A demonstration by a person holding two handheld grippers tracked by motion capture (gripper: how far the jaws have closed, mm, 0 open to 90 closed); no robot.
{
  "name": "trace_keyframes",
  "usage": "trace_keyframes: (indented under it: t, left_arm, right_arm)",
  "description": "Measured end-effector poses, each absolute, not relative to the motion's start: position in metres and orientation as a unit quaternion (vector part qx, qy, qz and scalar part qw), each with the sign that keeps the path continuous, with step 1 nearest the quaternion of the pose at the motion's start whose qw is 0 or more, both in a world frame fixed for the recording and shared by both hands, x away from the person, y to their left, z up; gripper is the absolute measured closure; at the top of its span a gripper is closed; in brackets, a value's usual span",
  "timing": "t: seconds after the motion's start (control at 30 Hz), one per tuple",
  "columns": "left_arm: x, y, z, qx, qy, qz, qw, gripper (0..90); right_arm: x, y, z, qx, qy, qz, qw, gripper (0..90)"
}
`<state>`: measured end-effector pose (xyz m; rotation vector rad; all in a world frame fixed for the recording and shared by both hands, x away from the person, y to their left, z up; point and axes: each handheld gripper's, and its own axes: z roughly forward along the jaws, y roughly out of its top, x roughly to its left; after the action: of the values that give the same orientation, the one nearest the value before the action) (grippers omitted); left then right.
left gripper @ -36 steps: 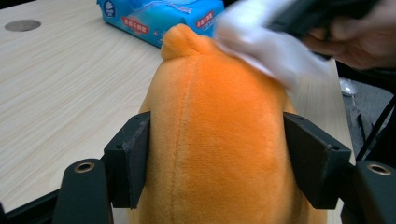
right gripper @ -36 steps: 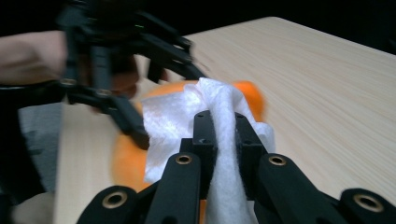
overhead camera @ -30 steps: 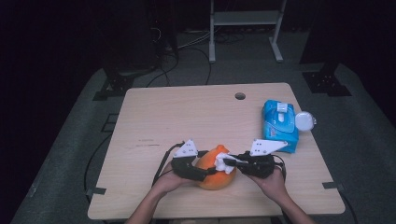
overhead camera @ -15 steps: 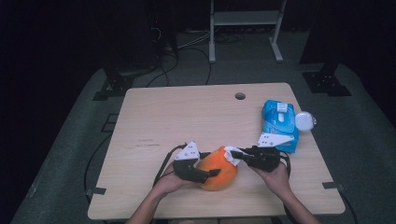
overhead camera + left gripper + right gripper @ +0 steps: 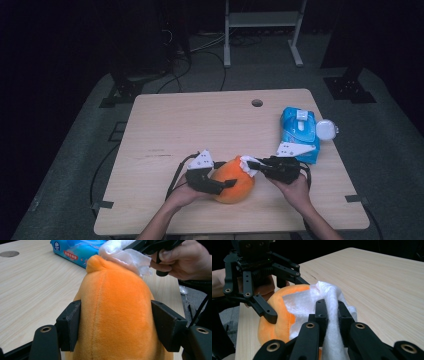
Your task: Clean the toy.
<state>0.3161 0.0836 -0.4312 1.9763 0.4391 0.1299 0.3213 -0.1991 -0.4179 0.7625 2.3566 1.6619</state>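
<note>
An orange plush toy [image 5: 231,184] lies near the table's front edge. My left gripper [image 5: 226,184] holds it. In the left gripper view the pads [image 5: 70,325] press into both sides of the plush [image 5: 115,302], and the jaws have just been opening slightly with the toy still between them. My right gripper [image 5: 253,165] is shut on a white wipe [image 5: 248,164]. In the right gripper view the wipe [image 5: 327,293] hangs from its jaws [image 5: 331,312] and lies over the top of the toy [image 5: 274,325].
A blue pack of wipes [image 5: 300,132] lies at the table's right side, with a small white round object [image 5: 326,129] beside it. A cable hole [image 5: 257,103] sits at the far edge of the wooden table [image 5: 190,125]. A white frame [image 5: 262,22] stands beyond on the dark floor.
The right gripper with the wipe has shifted slightly away and to the right across the top of the toy. The left hand has stayed where it was, still holding the toy.
</note>
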Motion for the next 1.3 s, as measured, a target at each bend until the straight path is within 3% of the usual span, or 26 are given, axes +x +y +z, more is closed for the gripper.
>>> trace_keyframes:
  t: [0.33, 0.63, 0.9, 1.3]
  left_arm:
    - [0.297, 0.055, -0.431, 0.843, 0.128, 0.079, 0.517, 30.4]
    - [0.299, 0.056, -0.430, 0.841, 0.131, 0.075, 0.519, 29.3]
    - [0.292, 0.048, -0.430, 0.846, 0.116, 0.087, 0.514, 28.4]
    - [0.293, 0.046, -0.430, 0.845, 0.115, 0.086, 0.515, 28.4]
  right_arm:
    - [0.304, -0.181, -0.399, 0.206, 0.796, 0.561, 0.098, 81.9]
    - [0.314, -0.203, -0.402, 0.245, 0.791, 0.549, 0.115, 82.1]
    - [0.301, -0.176, -0.399, 0.198, 0.815, 0.533, 0.111, 81.9]
    - [0.307, -0.193, -0.401, 0.226, 0.811, 0.529, 0.105, 82.1]
